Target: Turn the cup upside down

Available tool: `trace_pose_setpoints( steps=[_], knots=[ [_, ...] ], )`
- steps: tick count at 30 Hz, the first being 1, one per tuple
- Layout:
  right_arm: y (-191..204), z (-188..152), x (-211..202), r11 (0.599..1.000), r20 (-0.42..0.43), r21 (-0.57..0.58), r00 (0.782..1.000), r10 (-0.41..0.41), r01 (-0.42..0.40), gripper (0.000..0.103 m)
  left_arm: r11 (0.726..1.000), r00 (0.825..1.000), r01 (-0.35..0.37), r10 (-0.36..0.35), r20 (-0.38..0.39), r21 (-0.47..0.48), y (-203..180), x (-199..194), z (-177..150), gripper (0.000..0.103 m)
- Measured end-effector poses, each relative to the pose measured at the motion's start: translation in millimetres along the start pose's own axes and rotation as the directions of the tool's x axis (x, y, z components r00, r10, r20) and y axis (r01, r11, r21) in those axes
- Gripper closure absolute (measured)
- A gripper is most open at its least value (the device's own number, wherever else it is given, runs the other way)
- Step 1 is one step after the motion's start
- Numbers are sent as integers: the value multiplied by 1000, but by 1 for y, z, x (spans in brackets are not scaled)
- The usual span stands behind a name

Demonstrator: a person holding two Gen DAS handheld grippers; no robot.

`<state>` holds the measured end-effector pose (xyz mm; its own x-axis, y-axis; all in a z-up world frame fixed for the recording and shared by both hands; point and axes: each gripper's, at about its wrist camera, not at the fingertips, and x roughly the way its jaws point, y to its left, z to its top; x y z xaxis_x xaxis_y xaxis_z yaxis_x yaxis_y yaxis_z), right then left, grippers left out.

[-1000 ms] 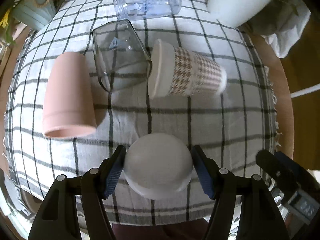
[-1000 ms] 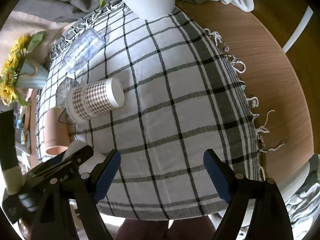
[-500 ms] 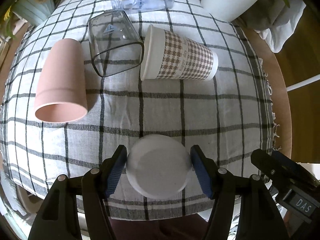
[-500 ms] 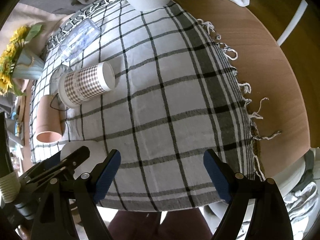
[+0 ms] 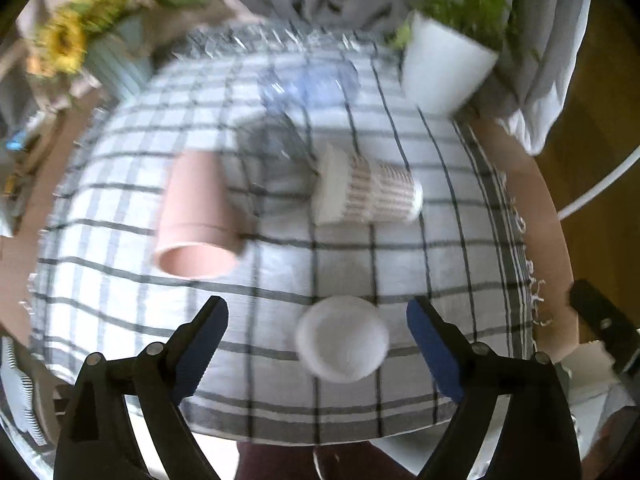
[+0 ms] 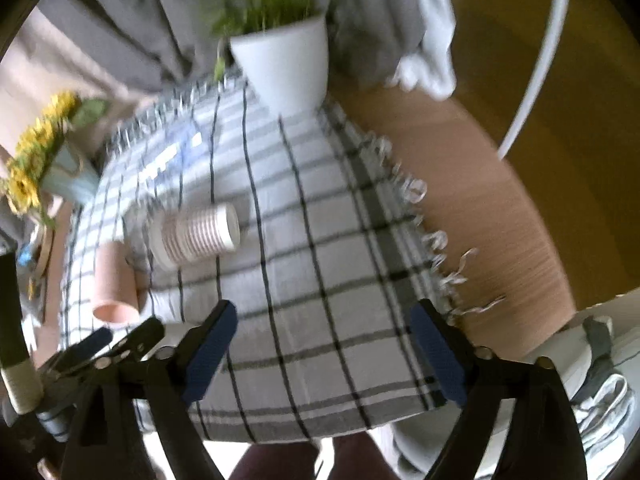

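A white cup [image 5: 342, 344] stands upside down on the checked cloth [image 5: 360, 264], its flat base facing up. My left gripper [image 5: 318, 350] is open, its blue pads spread wide on either side of the cup and clear of it. My right gripper [image 6: 324, 354] is open and empty above the cloth's near edge [image 6: 320, 380]. The white cup is hidden in the right wrist view behind the left gripper [image 6: 116, 344].
A pink cup [image 5: 196, 216], a clear glass [image 5: 272, 148], a houndstooth paper cup [image 5: 368, 190] and a clear bottle [image 5: 308, 84] lie on their sides. A white plant pot [image 5: 444, 68] and a sunflower vase [image 5: 116, 64] stand at the back. Bare wooden table [image 6: 480, 216] lies right.
My left gripper has opened and let go of the white cup, then pulled back and up. Both views have tilted up and are blurred by motion.
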<state>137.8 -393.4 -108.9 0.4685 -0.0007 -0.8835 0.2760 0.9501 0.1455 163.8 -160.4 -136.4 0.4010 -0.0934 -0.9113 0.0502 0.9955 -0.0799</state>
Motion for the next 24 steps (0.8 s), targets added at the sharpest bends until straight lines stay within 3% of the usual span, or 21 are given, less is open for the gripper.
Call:
trace_pose_setpoints(
  steps=[6, 12, 19, 24],
  knots=[
    [17, -24, -59, 999, 176, -14, 984, -28, 31, 8, 997, 982, -73, 76, 171, -25, 28, -66, -27, 2],
    [44, -70, -104, 999, 264, -49, 965, -5, 18, 7, 994, 954, -109, 110, 279, -19, 56, -121, -67, 1],
    [70, -133, -152, 997, 349, -75, 936, 37, -11, 7, 986, 904, -169, 158, 397, -8, 86, -176, -123, 0],
    [78, -168, -180, 996, 399, -83, 914, 67, -36, 7, 985, 885, -172, 159, 438, -9, 98, -201, -151, 0]
  ],
)
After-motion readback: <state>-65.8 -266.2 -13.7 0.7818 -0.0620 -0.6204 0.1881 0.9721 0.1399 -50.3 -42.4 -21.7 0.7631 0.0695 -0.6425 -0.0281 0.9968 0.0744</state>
